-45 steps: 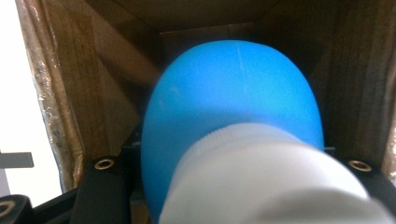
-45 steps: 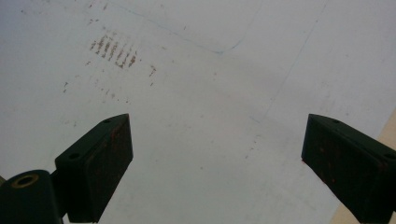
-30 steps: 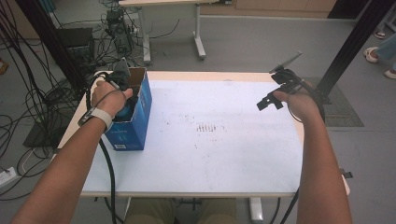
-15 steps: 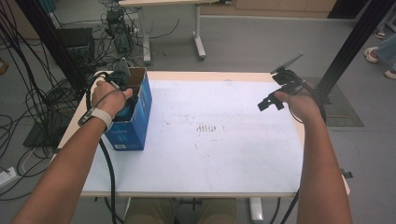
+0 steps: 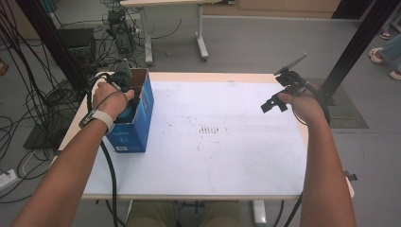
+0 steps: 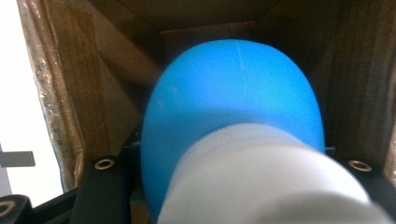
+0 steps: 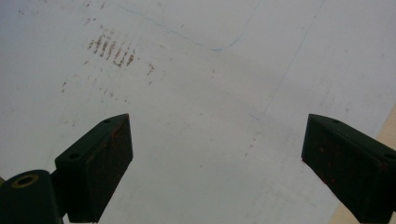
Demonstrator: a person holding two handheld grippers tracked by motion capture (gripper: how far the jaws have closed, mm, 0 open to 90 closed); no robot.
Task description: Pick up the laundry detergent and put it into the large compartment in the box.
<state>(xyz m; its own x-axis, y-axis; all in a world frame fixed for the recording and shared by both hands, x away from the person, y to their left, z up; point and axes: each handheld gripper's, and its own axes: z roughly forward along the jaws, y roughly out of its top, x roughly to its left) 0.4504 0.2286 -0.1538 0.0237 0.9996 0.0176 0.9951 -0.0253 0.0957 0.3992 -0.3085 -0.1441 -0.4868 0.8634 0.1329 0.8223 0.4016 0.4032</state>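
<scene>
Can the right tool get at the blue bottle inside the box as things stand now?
Probably not yet. The right tool hovers open at the table's far right edge, while the blue bottle sits deep in the blue box at the left, with the left tool already shut on it and filling the opening.

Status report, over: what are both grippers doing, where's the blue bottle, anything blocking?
Left gripper shut on blue bottle, inside the cardboard box. Right gripper open above the table. Box walls close around the bottle.
</scene>
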